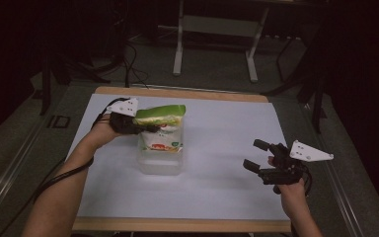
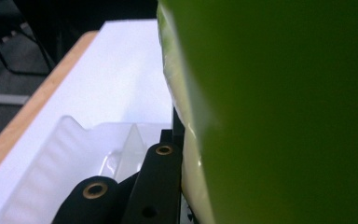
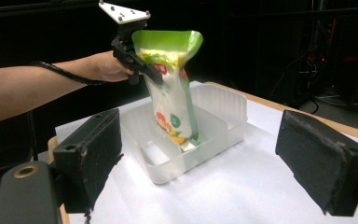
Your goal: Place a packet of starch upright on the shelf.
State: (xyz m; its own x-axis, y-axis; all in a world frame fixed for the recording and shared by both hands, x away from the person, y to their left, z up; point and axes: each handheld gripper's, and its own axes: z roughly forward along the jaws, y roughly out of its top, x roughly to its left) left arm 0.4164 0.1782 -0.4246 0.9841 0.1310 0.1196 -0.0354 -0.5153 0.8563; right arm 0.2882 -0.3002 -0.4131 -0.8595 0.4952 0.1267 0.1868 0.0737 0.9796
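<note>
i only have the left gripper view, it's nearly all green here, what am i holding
Observer: A snack bag with a green top and a white printed body, hanging upright from the left gripper, which is shut on its upper part.
Operator: is it inside the bin yet
Observer: Its bottom edge is down inside the clear plastic bin, in the larger compartment; I cannot tell whether it touches the floor.
Operator: where's my other hand
Observer: The right gripper is open, off to the right of the bin, over the white table, holding nothing.
</note>
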